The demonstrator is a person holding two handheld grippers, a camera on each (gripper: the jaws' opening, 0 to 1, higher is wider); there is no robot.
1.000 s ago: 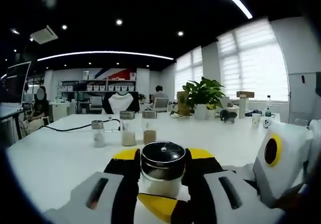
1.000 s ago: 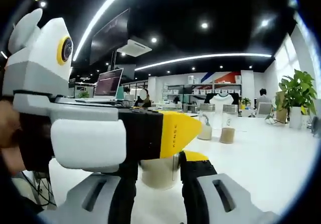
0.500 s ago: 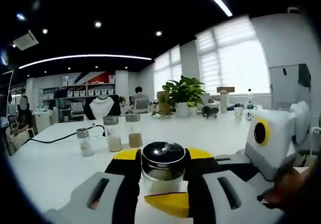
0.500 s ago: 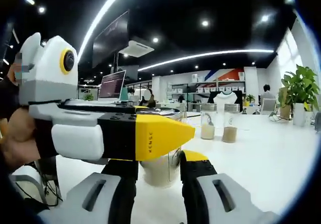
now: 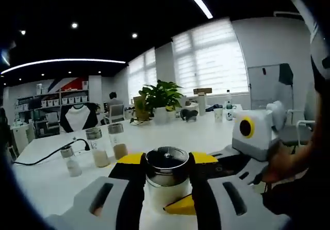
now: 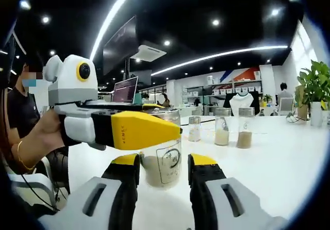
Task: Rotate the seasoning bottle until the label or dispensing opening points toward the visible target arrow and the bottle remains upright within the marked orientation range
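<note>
White table (image 5: 46, 181) runs back to a plant (image 5: 161, 93) and bright blinds in the left gripper view. The bottle (image 5: 166, 181) stands upright between the left tongs (image 5: 166, 199), whose jaws press its sides; its base is hidden behind them, and a yellow tip of the right tongs (image 5: 181, 205) crosses its front. Since half a second ago the three far jars (image 5: 98, 148) sit further left.

Right gripper view: the left tongs (image 6: 154, 129) reach in from the left and cover the bottle (image 6: 164, 163) top. Its label now faces this camera, print too small to read. The right tongs (image 6: 164, 176) flank it; whether they touch is unclear.
</note>
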